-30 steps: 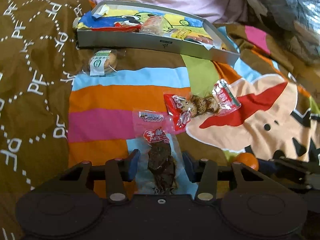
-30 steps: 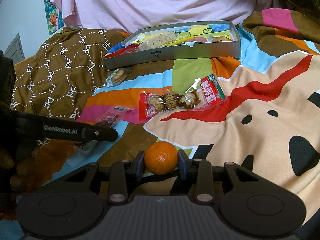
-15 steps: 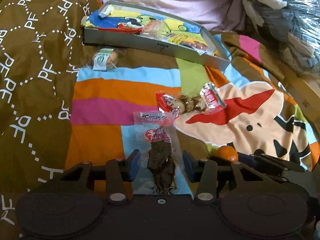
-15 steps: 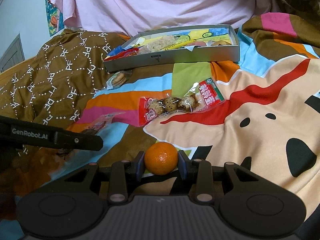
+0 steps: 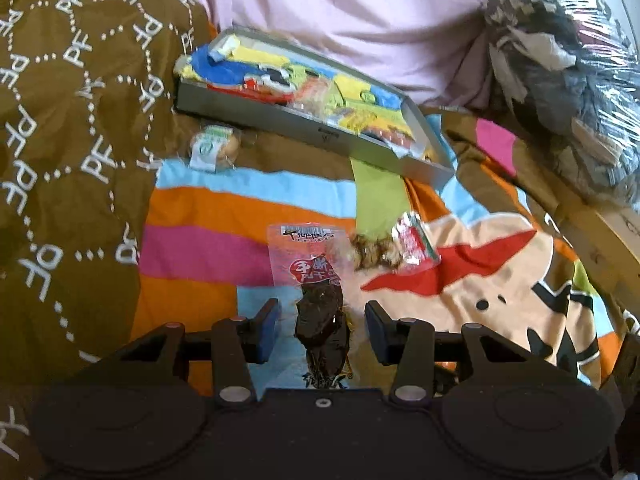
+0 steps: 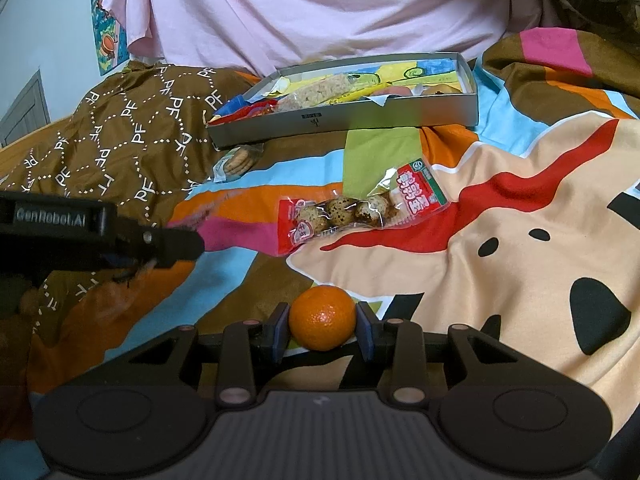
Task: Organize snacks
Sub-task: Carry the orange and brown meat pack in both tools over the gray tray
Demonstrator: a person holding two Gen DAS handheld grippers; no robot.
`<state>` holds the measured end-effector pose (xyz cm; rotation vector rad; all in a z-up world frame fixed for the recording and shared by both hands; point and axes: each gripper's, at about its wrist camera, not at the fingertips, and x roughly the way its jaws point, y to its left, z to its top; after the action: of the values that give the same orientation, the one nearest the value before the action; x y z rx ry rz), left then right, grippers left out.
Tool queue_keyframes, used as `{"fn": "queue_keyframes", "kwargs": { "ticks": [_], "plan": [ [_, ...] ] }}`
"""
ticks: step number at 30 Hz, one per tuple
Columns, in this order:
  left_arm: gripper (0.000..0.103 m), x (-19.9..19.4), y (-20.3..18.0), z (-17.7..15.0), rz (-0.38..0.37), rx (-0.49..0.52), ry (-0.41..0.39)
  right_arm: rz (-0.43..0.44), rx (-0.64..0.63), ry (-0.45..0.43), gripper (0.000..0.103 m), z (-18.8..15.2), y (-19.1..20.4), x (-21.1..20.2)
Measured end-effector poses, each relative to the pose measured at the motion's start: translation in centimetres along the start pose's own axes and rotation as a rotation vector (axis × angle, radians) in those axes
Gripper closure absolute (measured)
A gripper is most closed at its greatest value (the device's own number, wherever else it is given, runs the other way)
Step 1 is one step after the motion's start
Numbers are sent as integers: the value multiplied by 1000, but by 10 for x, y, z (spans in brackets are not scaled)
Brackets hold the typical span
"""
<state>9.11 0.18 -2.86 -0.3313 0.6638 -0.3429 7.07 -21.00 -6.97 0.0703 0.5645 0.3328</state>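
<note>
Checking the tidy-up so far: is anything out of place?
Yes. The egg pack and cookie lie loose on the blanket, outside the tray. The right gripper holds an orange.

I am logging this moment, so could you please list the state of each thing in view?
left gripper: open around the jerky packet
jerky packet: sealed
right gripper: shut on the orange
orange: unpeeled
quail egg packet: sealed
grey box: lidless, holding snacks
</note>
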Motion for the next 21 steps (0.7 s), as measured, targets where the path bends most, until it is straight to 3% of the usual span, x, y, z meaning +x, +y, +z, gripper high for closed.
{"fn": "queue_keyframes", "kwargs": {
  "ticks": [8,21],
  "plan": [
    [55,-2,1,22,2,-5,-83,11,10,1,64,3,-1,0],
    [55,3,4,45,33,2,-126,45,52,29,63,8,-6,6]
  ]
}}
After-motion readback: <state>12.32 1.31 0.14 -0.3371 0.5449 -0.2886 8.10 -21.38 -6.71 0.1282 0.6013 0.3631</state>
